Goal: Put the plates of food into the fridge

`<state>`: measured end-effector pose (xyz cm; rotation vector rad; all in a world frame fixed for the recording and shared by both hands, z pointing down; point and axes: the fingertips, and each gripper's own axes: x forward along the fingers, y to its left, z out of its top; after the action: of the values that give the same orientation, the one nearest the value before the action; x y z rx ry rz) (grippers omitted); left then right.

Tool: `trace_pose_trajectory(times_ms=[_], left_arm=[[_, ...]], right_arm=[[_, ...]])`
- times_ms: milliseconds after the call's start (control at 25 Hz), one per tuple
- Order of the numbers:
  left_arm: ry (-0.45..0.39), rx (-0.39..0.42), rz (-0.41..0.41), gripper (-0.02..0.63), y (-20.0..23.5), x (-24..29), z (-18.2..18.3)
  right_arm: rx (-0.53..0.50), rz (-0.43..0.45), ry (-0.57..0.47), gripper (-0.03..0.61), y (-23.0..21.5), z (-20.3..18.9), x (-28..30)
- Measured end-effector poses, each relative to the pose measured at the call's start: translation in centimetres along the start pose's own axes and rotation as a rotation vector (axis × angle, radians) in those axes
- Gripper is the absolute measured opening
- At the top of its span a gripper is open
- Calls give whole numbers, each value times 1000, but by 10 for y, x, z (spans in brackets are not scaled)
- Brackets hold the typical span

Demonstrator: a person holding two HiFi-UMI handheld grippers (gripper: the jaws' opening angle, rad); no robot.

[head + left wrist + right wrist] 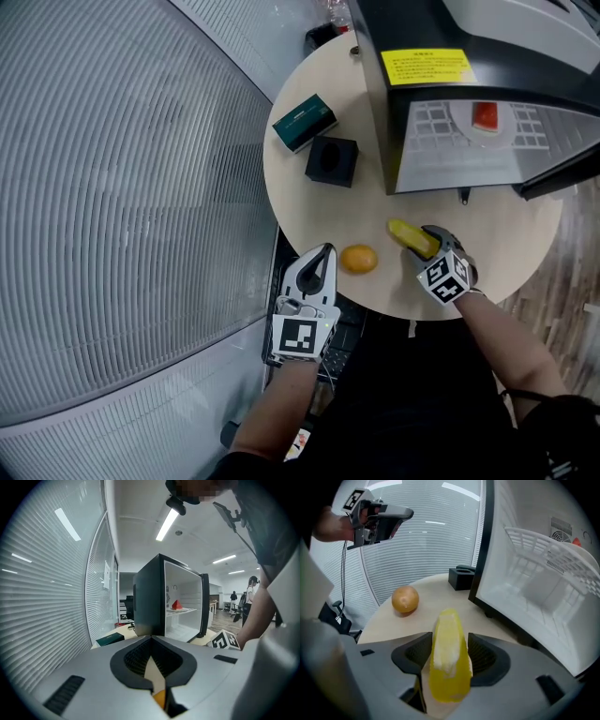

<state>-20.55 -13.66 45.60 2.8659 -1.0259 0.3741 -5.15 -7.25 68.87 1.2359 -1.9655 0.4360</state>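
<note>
The right hand-held gripper (450, 640) is about half open, with its jaws pressed on either side of a yellow piece (408, 233) that sticks out past the tips. It sits at 6 o'clock on the round tabletop (469, 234) and tilts down towards it. I cannot tell whether the piece touches the surface. The gripper view looks along the piece to the open fridge (422, 23), just ahead at 1 o'clock.

The left hand-held gripper (323, 255) is fully closed with nothing between its jaws. It is at the tabletop's 7 o'clock rim and points almost level across the surface towards the fridge. An orange (358, 259) lies just at its 3 o'clock, between the two grippers, apart from both.

The fridge fills the tabletop from 12 to 3 o'clock, with its door (562, 173) swung out at 3 o'clock. On its white wire shelf (427, 127) is a white plate (464, 124) with a red piece (485, 116) on it.

A black box (332, 160) stands at 9 o'clock, just beside the fridge's left wall. A green box (305, 122) lies at 10 o'clock, near the black one and not touching it. Neither lies between the yellow piece and the fridge opening. Slatted blinds (112, 187) curve round the tabletop's 9 o'clock side.
</note>
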Motion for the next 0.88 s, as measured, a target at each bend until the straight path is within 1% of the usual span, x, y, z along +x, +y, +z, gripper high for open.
trace_pose_trajectory(times_ms=[80, 200, 360, 560, 760, 880], left_arm=[[-28, -10, 0, 5, -3, 2, 5], [-44, -18, 29, 5, -3, 1, 9], [-14, -38, 51, 5, -5, 0, 2], [-2, -48, 70, 5, -6, 3, -1], [2, -51, 92, 5, -5, 1, -1], [25, -54, 109, 5, -4, -3, -7]], right_arm=[[20, 14, 3, 221, -1, -1, 3], [57, 23, -11, 221, -4, 4, 7], [14, 31, 6, 221, -3, 11, 13], [-36, 40, 73, 221, -3, 14, 21], [-52, 79, 123, 222, -5, 21, 29], [-64, 101, 152, 224, -6, 26, 35]])
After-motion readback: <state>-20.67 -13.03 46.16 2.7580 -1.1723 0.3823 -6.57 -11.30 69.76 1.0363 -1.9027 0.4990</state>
